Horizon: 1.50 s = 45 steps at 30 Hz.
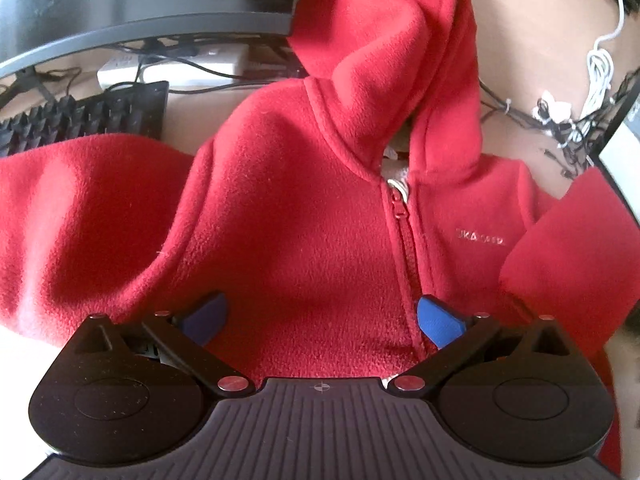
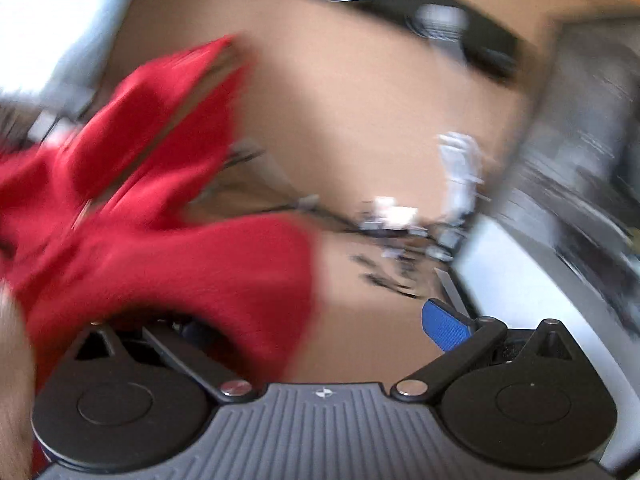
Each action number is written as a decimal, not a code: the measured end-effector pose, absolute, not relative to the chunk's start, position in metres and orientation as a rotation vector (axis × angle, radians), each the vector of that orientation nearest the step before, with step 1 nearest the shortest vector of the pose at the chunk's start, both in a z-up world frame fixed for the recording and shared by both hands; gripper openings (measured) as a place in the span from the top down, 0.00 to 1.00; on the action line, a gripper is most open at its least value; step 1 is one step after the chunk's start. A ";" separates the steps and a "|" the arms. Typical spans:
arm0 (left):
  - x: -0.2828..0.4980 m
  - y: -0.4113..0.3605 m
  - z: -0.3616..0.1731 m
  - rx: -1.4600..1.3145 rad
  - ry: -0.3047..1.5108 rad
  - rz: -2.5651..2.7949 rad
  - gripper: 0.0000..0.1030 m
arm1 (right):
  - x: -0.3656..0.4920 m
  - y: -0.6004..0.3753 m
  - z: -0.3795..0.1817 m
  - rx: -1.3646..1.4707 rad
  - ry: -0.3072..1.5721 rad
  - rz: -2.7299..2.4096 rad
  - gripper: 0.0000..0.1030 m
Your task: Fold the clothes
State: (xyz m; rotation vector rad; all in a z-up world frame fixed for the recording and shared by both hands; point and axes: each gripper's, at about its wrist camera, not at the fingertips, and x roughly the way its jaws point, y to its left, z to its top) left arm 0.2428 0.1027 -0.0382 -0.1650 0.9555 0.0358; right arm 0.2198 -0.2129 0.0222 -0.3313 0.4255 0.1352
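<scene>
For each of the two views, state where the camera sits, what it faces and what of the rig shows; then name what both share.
Left wrist: sits on the left tool, faces the red hooded jacket front; both blue pads spread apart.
Right wrist: sits on the right tool, blurred, faces the tan table; a red sleeve hides its left pad.
Shared: jacket, table, tangled cables.

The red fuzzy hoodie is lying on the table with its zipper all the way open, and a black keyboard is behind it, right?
Not quite. The red fleece hoodie is zipped up: the left wrist view shows its red zipper closed to the collar, the pull at the top. The rest holds: it lies on the tan table, with the black keyboard behind it.
</scene>
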 end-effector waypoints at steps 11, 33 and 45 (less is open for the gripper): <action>0.250 0.088 -0.041 -0.110 0.984 0.061 0.00 | 0.217 -0.290 0.019 0.067 0.555 -0.032 0.00; 0.199 0.051 0.011 -0.147 0.940 -0.115 0.00 | 0.173 -0.206 0.030 -0.535 0.253 0.032 0.00; 0.141 0.113 0.006 -0.219 0.926 -0.150 0.00 | 0.144 -0.276 0.054 -0.282 0.365 -0.360 0.00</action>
